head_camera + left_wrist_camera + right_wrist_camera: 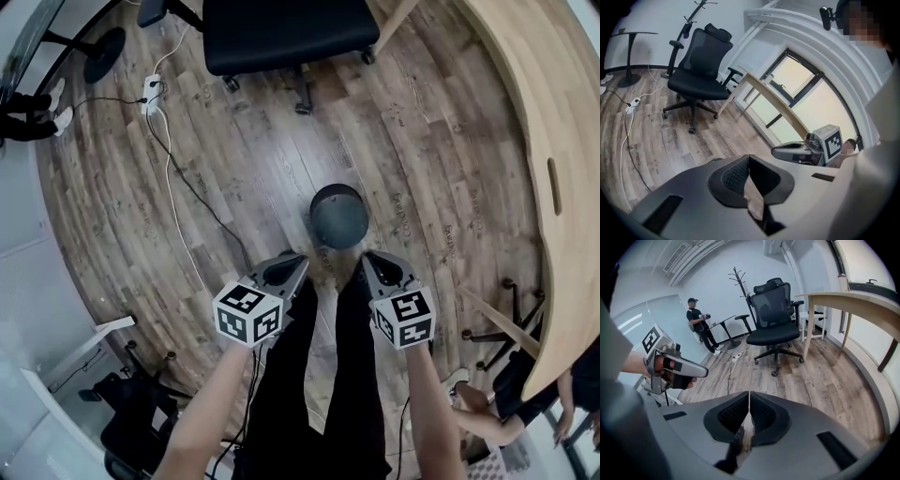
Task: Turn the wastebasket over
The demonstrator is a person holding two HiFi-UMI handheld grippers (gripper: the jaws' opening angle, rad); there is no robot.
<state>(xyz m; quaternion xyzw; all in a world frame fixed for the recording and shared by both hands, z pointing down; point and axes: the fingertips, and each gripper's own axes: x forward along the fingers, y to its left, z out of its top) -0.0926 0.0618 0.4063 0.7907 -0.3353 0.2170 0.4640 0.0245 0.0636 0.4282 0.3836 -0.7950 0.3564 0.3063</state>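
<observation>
wastebasket (338, 216): a dark grey round bin on the floor, straight ahead of the person's legs (319, 375) and just beyond the two gripper tips, between them in the head view.
wastebasket axis: it stands on end with its long axis upright. One round end faces up at the head camera. I cannot tell whether that end is the open mouth or the closed base.
left gripper (300, 260): clenched with nothing in it. Its own view shows the two ribbed pads meeting along a thin seam. It slants down toward the near left side of the bin.
right gripper (367, 259): also clenched and empty, with the pads together in its own view. It slants down toward the near right side of the bin.
contact: neither set of jaws is on the bin.
marker cubes (247, 314): one sits on the back of each gripper, above the forearms.
floor (262, 159): grey-brown wood planks with mixed tones.
office chair (281, 33): black mesh on castors, well beyond the bin.
desk (553, 112): a pale wooden top on slanted legs along the right side, by tall windows (820, 108).
power strip (151, 92): white, lying on the floor at far left, with cables (187, 183) trailing toward the person.
room: white walls, with a coat stand (740, 280) behind the chair and a small pedestal table (630, 51). A second person (698, 317) stands at the far wall.
</observation>
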